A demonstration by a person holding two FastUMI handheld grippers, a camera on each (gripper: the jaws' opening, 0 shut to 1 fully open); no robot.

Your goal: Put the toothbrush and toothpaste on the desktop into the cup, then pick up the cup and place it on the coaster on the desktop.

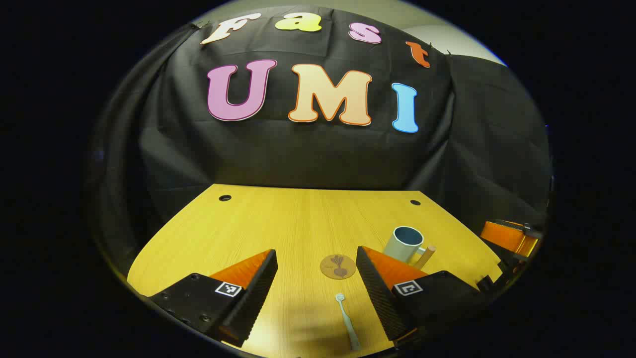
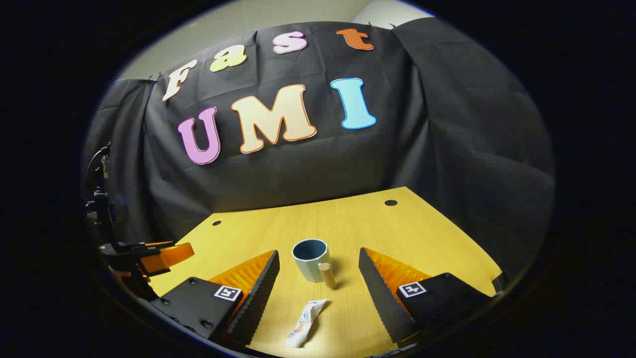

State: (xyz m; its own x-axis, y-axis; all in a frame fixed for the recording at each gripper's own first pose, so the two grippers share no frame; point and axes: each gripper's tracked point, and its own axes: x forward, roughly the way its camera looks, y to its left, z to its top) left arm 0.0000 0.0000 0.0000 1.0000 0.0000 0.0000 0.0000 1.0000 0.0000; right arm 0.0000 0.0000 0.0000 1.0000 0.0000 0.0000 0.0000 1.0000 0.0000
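The toothbrush (image 1: 346, 320) lay flat on the yellow desktop (image 1: 298, 223), just below the round coaster (image 1: 338, 266), between the left gripper (image 1: 316, 266)'s wide-spread, empty fingers. The cup (image 2: 311, 259) stood upright beyond the toothpaste (image 2: 305, 323), both framed by the right gripper (image 2: 318, 266), also wide open, holding nothing.

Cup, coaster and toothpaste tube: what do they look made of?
Cup: likely ceramic or hard plastic, smooth pale glaze-like wall, with a wood-look handle. Coaster: probably wood or cork, a matte tan disc with a dark printed figure. Toothpaste: soft plastic tube, white and creased.
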